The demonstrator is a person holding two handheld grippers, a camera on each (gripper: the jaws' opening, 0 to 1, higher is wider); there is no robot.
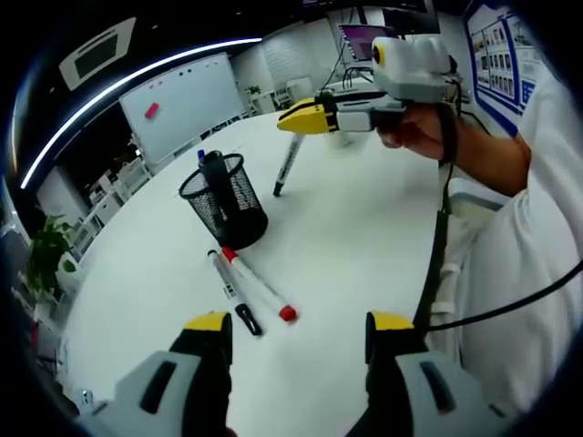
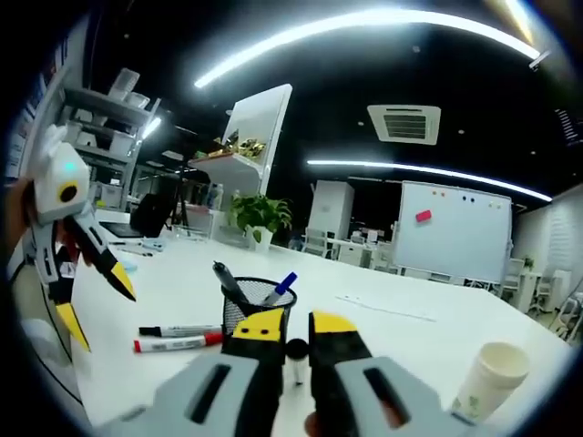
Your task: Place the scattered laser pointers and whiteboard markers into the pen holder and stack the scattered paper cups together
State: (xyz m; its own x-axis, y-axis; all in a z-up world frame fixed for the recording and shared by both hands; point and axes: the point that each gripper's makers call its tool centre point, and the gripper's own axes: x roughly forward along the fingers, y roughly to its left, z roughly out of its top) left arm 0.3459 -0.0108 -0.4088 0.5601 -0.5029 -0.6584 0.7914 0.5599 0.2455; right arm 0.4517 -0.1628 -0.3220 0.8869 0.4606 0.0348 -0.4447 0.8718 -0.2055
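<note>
A black mesh pen holder (image 1: pixel 226 202) (image 2: pixel 255 308) stands on the white table (image 1: pixel 364 237) with a blue-capped marker (image 2: pixel 284 285) and a dark pen in it. Just in front of it lie a black-capped marker (image 1: pixel 233 293) (image 2: pixel 178 330) and a red-capped marker (image 1: pixel 260 285) (image 2: pixel 178 344), side by side. My left gripper (image 1: pixel 299 328) (image 2: pixel 98 308) hovers open over them, holding nothing. My right gripper (image 1: pixel 297 120) (image 2: pixel 296 330) is shut on a white marker (image 1: pixel 287 167) (image 2: pixel 297 364) with a black cap, held in the air beyond the holder.
A white paper cup (image 2: pixel 492 378) stands on the table to the right in the right gripper view. A person's hand (image 1: pixel 421 135) and white sleeve (image 1: pixel 524 228) line the table's right edge. Whiteboards (image 1: pixel 182 105) and office furniture sit behind.
</note>
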